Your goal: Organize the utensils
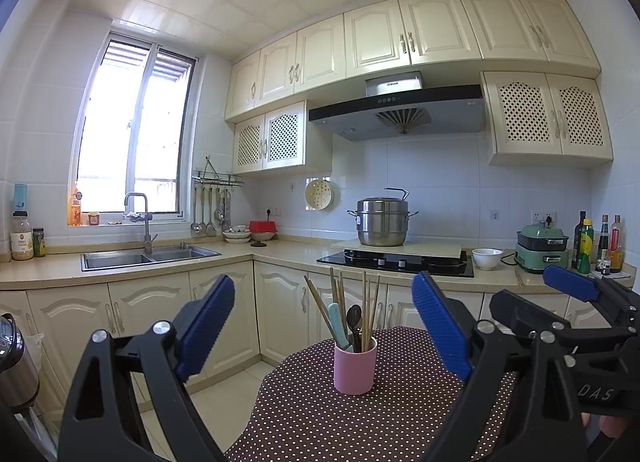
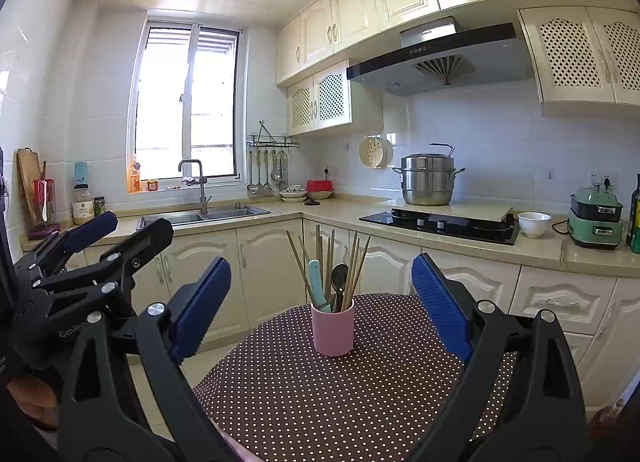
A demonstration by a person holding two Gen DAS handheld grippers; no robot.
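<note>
A pink cup [image 1: 355, 366] [image 2: 333, 329] stands upright on a round table with a brown polka-dot cloth [image 1: 320, 414] [image 2: 340, 394]. In it stand several wooden chopsticks [image 1: 366, 302] [image 2: 354, 262], a light-blue handle [image 1: 337, 322] [image 2: 317, 280] and a black spoon [image 1: 354, 320] [image 2: 339, 276]. My left gripper [image 1: 324, 326] is open, hovering short of the cup with nothing between its blue pads. My right gripper [image 2: 322, 302] is open too, likewise short of the cup. Each gripper also shows at the edge of the other's view: the right gripper [image 1: 576, 294] and the left gripper [image 2: 88, 234].
A beige L-shaped counter [image 1: 280, 250] runs behind the table, with a sink [image 1: 148, 256], a hob [image 1: 396, 260] bearing a steel pot [image 1: 382, 222], a white bowl [image 1: 487, 258], a green appliance [image 1: 542, 248] and bottles [image 1: 600, 242]. Ladles hang by the window. Tiled floor lies left of the table.
</note>
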